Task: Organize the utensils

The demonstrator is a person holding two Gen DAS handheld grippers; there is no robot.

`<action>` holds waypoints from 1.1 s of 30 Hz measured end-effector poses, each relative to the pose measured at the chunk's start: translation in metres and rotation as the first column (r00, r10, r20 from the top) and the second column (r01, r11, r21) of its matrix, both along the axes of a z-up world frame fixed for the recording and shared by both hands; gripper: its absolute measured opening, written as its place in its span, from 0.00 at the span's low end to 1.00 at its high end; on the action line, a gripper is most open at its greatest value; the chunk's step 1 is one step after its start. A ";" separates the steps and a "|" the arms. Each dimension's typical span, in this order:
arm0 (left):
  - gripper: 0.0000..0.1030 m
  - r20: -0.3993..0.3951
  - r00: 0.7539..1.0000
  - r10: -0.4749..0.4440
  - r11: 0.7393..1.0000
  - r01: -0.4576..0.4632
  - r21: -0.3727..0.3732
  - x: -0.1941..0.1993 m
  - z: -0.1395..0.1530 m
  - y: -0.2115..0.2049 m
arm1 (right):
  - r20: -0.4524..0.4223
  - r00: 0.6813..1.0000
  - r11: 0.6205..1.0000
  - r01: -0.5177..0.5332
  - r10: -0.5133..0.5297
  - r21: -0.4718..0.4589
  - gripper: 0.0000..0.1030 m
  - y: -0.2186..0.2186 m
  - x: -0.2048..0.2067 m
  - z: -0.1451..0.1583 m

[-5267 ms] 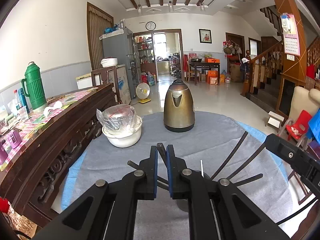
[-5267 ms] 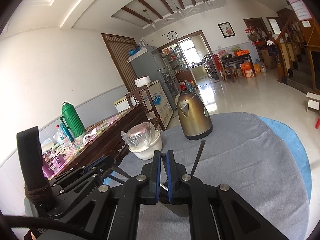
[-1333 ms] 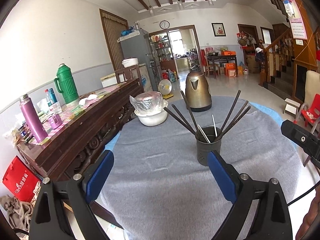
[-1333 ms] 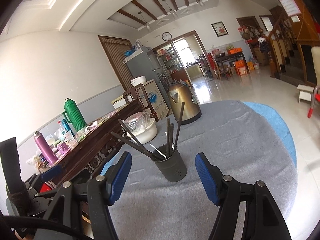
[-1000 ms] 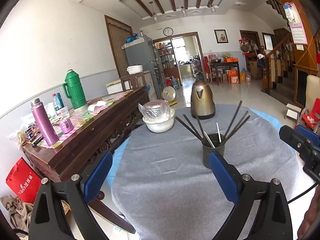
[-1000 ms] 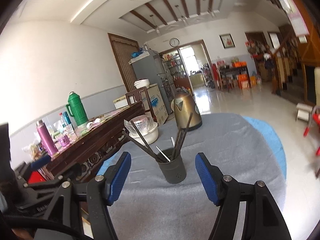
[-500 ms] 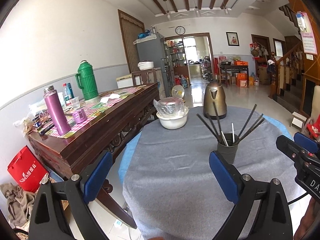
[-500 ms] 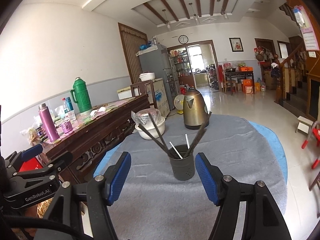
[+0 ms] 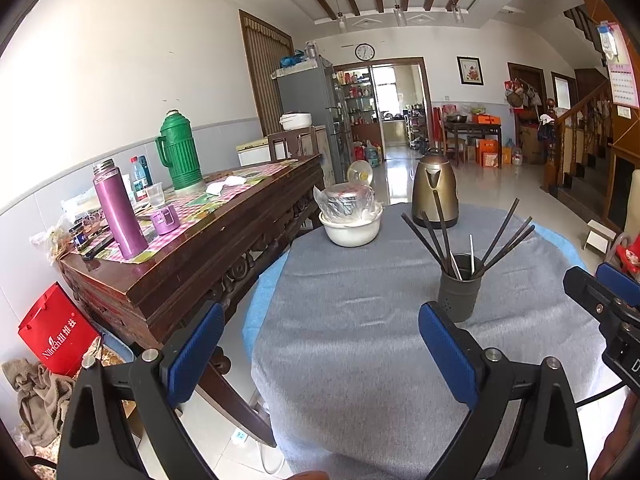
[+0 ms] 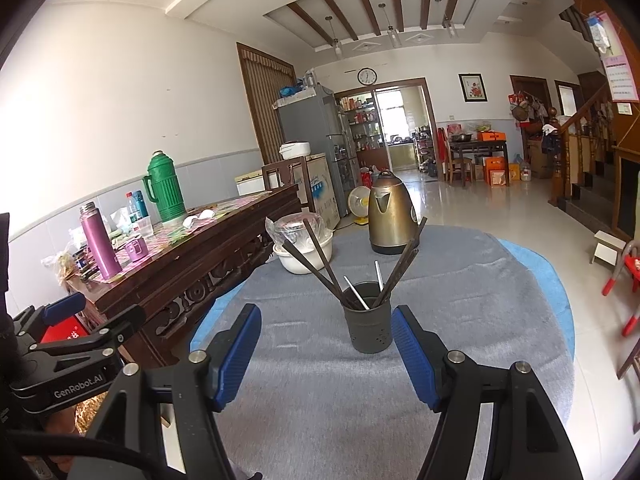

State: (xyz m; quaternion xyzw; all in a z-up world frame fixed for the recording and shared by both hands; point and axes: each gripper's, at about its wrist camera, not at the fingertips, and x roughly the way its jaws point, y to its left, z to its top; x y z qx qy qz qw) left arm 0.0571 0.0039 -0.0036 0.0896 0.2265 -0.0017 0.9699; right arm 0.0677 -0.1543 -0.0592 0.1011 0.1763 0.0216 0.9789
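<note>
A dark grey perforated holder cup [image 9: 459, 287] stands upright on the grey cloth of the round table [image 9: 360, 320]. Several dark chopsticks [image 9: 434, 226] and thin metal utensils [image 9: 472, 249] lean out of it. My left gripper [image 9: 322, 352] is open and empty, held back over the table's near left side, with the cup beyond its right finger. In the right wrist view the holder cup [image 10: 367, 323] stands straight ahead with the chopsticks [image 10: 316, 264] fanned out. My right gripper [image 10: 326, 346] is open and empty, back from the cup.
A brass kettle [image 9: 435, 194] and a white bowl with a plastic-wrapped pot [image 9: 351, 220] stand at the table's far side. A dark wooden sideboard [image 9: 192, 240] with flasks runs along the left. A red bag [image 9: 56, 330] sits on the floor.
Both grippers, shut over the cup earlier, have opened and drawn back and up from the holder cup. The cup with utensils now stands farther away in both views.
</note>
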 end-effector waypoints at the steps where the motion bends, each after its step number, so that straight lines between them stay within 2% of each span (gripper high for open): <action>1: 0.95 0.000 1.000 0.005 1.000 -0.005 -0.003 0.000 0.000 0.001 | -0.002 1.000 1.000 -0.001 0.001 0.000 0.69 0.001 0.000 0.000; 33: 0.95 -0.011 1.000 0.010 1.000 -0.010 -0.003 -0.003 0.000 -0.001 | -0.003 1.000 0.999 0.027 -0.027 -0.037 0.69 0.003 -0.018 0.005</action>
